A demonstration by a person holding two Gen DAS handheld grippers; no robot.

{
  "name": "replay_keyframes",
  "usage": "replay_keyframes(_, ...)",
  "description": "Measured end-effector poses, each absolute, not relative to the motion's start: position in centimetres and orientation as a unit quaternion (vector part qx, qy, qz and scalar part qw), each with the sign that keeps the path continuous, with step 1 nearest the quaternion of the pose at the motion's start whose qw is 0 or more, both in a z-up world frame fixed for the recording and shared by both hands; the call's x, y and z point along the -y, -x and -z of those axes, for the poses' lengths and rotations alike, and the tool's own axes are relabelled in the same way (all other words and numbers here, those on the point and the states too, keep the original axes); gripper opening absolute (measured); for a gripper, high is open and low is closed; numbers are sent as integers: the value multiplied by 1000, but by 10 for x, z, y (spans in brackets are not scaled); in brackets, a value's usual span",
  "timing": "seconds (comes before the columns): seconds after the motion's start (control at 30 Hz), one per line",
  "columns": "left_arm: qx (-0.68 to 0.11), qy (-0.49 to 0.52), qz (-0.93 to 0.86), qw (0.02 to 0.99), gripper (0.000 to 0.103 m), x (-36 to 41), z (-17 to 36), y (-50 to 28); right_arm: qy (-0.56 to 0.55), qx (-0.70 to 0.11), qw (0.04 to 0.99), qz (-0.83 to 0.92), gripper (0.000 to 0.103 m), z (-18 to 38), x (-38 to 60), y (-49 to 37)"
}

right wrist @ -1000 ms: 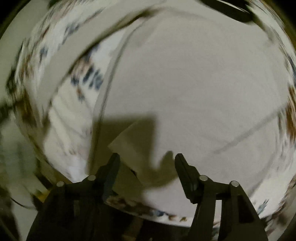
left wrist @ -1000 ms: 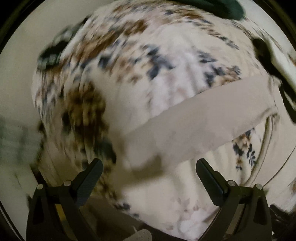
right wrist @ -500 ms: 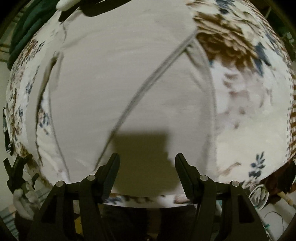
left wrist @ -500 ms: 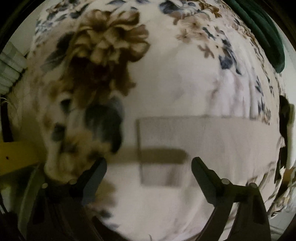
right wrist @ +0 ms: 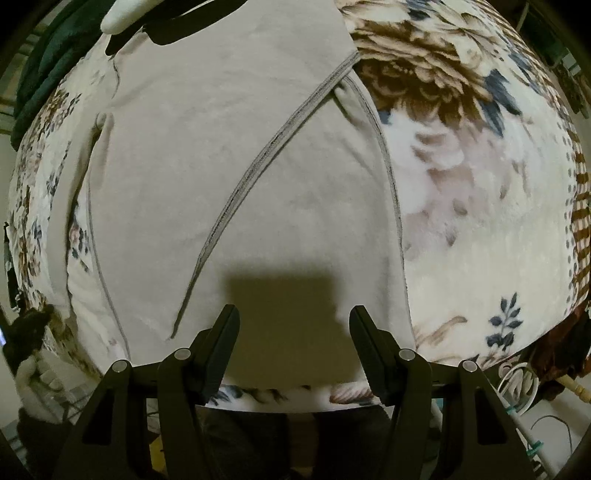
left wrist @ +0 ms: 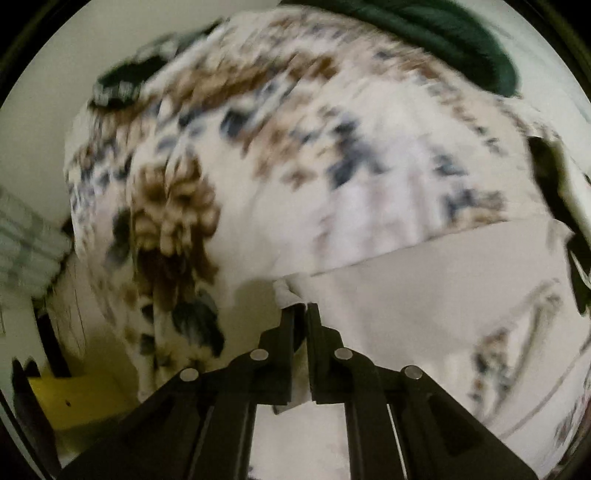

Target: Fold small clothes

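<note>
Left gripper [left wrist: 301, 308] pinching beige garment [left wrist: 424, 295] corner.

Beige garment [right wrist: 229, 155] spread flat on floral blanket [right wrist: 480, 184], dark-stitched seams showing, one corner lifted.

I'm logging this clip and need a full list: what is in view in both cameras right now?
garment: one, plain beige with grey stitched seams, spread flat on the blanket; a corner is pinched by the left gripper.
blanket: one, cream with brown and blue flowers, under the garment.
green cloth: one, dark green, bunched at the far edge of the blanket.
yellow object: one, beside the blanket's lower left; too blurred to identify.
cables: several, white, below the blanket's right edge.
left gripper: black, shut on the garment's corner.
right gripper: black, open, above the garment's near edge.
</note>
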State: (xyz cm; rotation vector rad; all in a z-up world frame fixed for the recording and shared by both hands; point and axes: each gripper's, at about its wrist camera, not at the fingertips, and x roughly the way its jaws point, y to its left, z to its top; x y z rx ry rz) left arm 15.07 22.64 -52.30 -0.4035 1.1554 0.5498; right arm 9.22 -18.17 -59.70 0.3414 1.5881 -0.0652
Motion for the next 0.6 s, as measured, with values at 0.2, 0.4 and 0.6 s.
replay_keyframes(0.2, -518, 84, -117, 843, 4, -111, 456, -153, -168, -703, 690, 40, 64, 597, 196, -83)
replay_keyframes(0.4, -514, -22, 78, 854, 4, 53, 443, -151, -185, -692, 694, 72, 64, 593, 233, -67)
replay_keyframes(0.6, -508, -88, 203, 833, 4, 166, 457, -121, -193, -685, 692, 120, 64, 590, 285, -39)
